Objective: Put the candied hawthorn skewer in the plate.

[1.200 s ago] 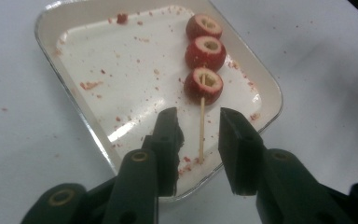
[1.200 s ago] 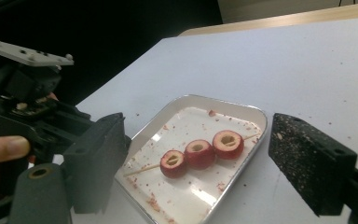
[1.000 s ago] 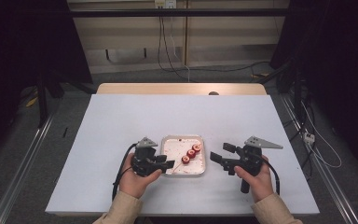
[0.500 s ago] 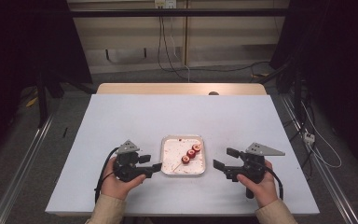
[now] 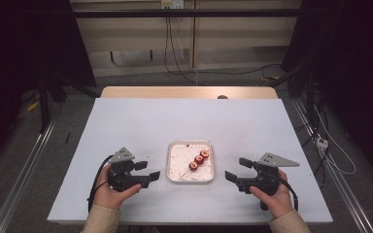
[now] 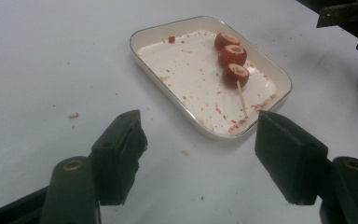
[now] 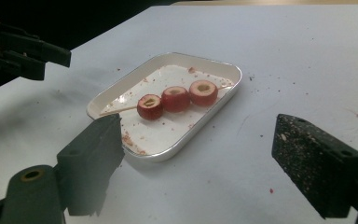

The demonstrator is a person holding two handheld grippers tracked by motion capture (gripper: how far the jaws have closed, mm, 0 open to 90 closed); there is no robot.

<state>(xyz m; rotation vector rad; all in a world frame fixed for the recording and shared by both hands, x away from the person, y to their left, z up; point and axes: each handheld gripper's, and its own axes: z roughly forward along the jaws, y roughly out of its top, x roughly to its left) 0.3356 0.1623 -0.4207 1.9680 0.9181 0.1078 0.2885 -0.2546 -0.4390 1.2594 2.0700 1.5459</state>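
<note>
High view first: we hold the left gripper (image 5: pixel 148 171) just to the left of the white tray (image 5: pixel 173 162), and the right gripper (image 5: pixel 235 170) off to its right. The tray sits between our two grippers, and neither one touches it. On the tray lies a skewer (image 5: pixel 198 159) with three red fruit rings on a thin stick. There is bare table (image 5: pixel 141 121) on both sides of the tray and lots more behind it, so we have room to move. The near table edge is close under our hands.

Our left jaws have just been opening, and they stand apart with nothing between them. Our right jaws stand wide apart too, and hold nothing. Red crumbs (image 6: pixel 223 109) dot the tray floor; the tiny bits on the table may be crumbs as well.
</note>
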